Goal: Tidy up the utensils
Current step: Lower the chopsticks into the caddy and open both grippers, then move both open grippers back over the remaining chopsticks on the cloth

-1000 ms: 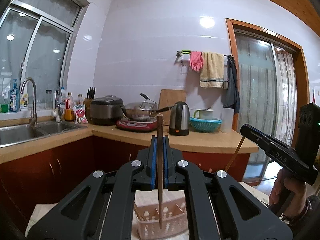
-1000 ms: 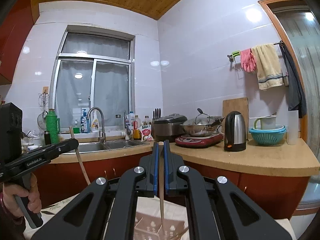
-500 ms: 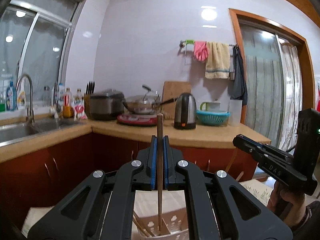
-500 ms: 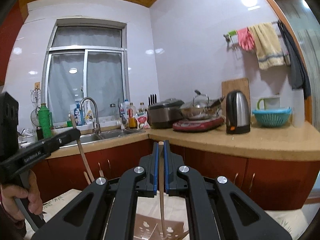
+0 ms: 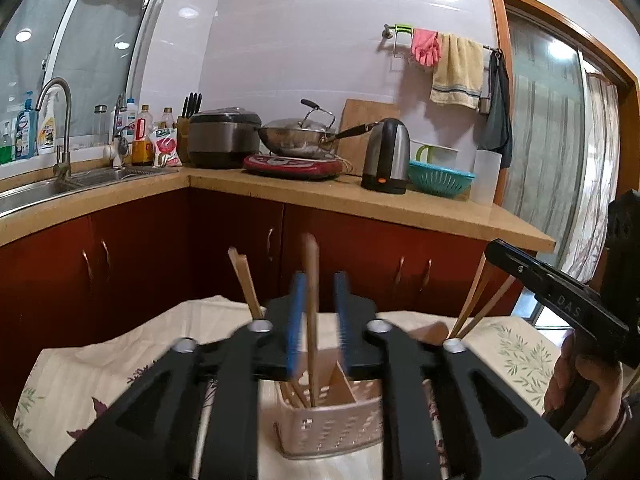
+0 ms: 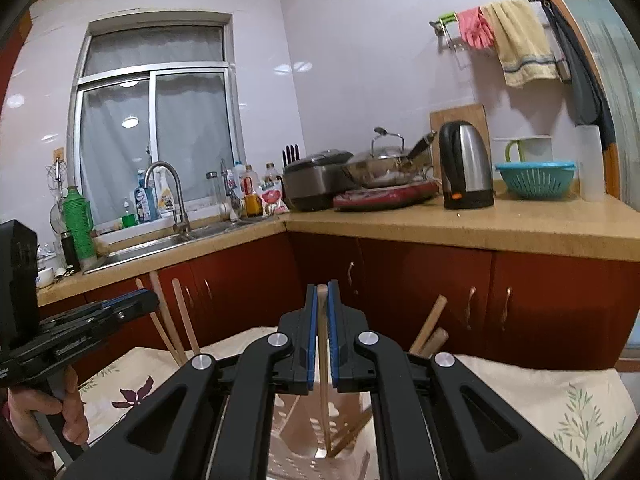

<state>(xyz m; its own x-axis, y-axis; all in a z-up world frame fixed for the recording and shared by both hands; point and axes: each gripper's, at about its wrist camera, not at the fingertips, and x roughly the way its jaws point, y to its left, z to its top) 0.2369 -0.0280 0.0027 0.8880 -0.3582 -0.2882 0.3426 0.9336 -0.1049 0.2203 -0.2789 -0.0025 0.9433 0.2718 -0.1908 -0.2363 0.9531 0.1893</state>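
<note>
The left claw (image 5: 318, 320) has just been spreading, its blue pads (image 5: 297, 320) now standing apart with gaps on both sides of a wooden chopstick (image 5: 311, 300); that chopstick stands nearly upright between them, its lower end down inside the pink slotted basket (image 5: 328, 428), and the pads do not press on it; the view here is blurred. The right claw (image 6: 322, 336) has its pads very close around a second chopstick (image 6: 322, 364); it has also just been easing apart a little, and whether the pads still pinch the stick I cannot tell; the stick's tip reaches down into the same basket (image 6: 292, 456). More chopsticks (image 5: 245, 284) lean out of the basket at angles, some to the left and some to the right, with a wooden divider between the compartments; which compartment each held stick is in I cannot make out. The basket sits on a counter covered by a cream cloth (image 5: 92, 364) printed with leaves and purple flowers. A hand (image 5: 580, 384) grips the handle of the right tool at the edge of the left camera's view; the other hand (image 6: 48, 416) holds the left tool likewise. Behind runs a kitchen worktop (image 6: 460, 222) over red cabinets, carrying a kettle (image 6: 466, 168), a wok (image 5: 298, 136), a rice cooker (image 5: 224, 136) and a teal colander (image 6: 534, 178), with a sink (image 5: 48, 190) under the window.
</note>
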